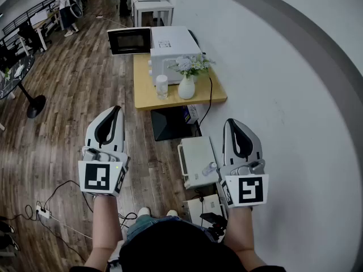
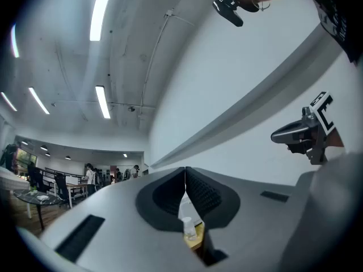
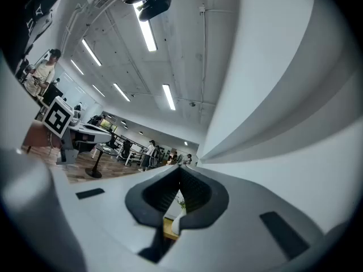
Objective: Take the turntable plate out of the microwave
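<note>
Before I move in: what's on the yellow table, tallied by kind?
microwave: 1
vase with flowers: 1
clear container: 1
Total: 3

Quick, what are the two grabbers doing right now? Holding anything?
Left gripper: closed, holding nothing.
Right gripper: closed, holding nothing.

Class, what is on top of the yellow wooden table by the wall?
A white microwave with its door swung open, a clear container and a white vase of pale flowers. The microwave's inside cannot be seen, so any turntable plate is hidden.
</note>
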The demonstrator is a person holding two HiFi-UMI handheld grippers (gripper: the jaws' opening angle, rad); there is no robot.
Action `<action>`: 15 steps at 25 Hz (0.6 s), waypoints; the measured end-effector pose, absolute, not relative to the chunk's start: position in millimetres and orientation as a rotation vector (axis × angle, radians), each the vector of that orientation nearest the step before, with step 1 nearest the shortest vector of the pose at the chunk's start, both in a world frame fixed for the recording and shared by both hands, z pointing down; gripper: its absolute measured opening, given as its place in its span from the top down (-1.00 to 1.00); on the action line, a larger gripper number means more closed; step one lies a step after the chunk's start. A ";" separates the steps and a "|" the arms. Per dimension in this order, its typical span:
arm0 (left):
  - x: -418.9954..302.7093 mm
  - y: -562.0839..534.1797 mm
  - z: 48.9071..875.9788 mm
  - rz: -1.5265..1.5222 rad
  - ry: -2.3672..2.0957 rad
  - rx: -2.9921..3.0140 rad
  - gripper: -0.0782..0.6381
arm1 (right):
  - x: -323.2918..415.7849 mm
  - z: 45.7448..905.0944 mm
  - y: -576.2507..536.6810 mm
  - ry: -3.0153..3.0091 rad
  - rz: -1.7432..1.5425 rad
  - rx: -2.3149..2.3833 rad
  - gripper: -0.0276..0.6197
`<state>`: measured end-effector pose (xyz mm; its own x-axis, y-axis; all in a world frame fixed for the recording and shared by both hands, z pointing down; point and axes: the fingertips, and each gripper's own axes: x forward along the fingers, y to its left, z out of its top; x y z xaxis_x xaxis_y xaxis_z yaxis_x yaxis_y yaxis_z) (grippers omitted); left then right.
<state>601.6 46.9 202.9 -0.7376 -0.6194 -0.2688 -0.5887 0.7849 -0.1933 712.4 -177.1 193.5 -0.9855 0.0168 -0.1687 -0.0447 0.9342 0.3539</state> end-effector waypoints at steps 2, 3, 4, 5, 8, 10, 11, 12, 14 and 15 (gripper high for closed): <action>606.4 39.8 209.4 -0.136 2.670 -0.936 0.75 | 715.0 197.1 -182.3 2.932 0.539 -0.011 0.87; 608.8 36.1 212.7 -0.138 2.677 -0.941 0.75 | 716.0 199.5 -184.6 2.938 0.536 -0.004 0.87; 611.2 32.4 215.9 -0.142 2.683 -0.947 0.75 | 716.7 202.3 -186.6 2.944 0.531 0.003 0.87; 613.6 28.5 218.8 -0.148 2.690 -0.951 0.75 | 717.3 205.3 -188.4 2.950 0.525 0.013 0.87; 621.9 16.9 223.0 -0.163 2.709 -0.957 0.75 | 719.9 210.3 -193.2 2.958 0.509 0.046 0.87; 626.8 11.4 222.0 -0.164 2.713 -0.949 0.75 | 722.8 210.1 -196.3 2.954 0.501 0.072 0.87; 628.8 9.2 222.3 -0.158 2.718 -0.947 0.75 | 723.9 209.9 -198.3 2.951 0.491 0.085 0.87; 630.2 7.2 223.4 -0.151 2.724 -0.944 0.75 | 724.4 210.1 -201.1 2.949 0.477 0.093 0.87; 630.3 4.0 227.2 -0.152 2.731 -0.936 0.75 | 723.0 211.5 -207.4 2.943 0.451 0.092 0.87; 629.6 3.0 229.5 -0.155 2.734 -0.933 0.75 | 721.4 212.9 -209.2 2.943 0.446 0.091 0.87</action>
<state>629.6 3.0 229.5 -0.7644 -0.6136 -0.1983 -0.5872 0.7894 -0.1792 721.4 -209.2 212.9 -0.9847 0.0847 -0.1523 0.0358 0.9536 0.2989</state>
